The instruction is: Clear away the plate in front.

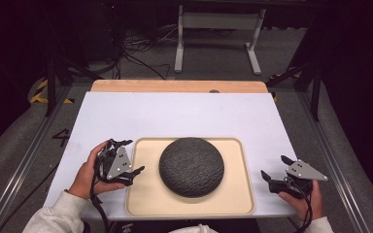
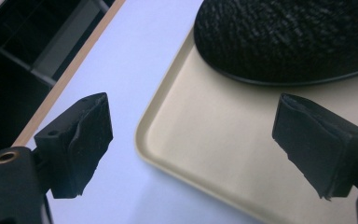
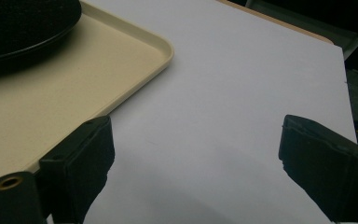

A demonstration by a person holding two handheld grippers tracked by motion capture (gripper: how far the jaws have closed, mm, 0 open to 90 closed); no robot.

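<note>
A round, dark grey, rough-textured dome (image 1: pixel 192 166) lies in the middle of a beige tray (image 1: pixel 143 194) at the table's near edge. My left gripper (image 1: pixel 132 156) stands open at the tray's left rim, one jaw over the white table and one over the tray (image 2: pixel 205 135), with the dome (image 2: pixel 289 37) beyond it. My right gripper (image 1: pixel 275 168) stands open over the white surface just right of the tray, nothing between its jaws; the tray's corner (image 3: pixel 161 46) and the dome's edge (image 3: pixel 23 23) lie to its left.
The white tabletop (image 1: pixel 184 116) stretches bare behind the tray to a wooden strip (image 1: pixel 175 86) at the far edge. Beyond it stand a white frame (image 1: pixel 218 34) and cables on the floor. Metal rails run along both sides of the table.
</note>
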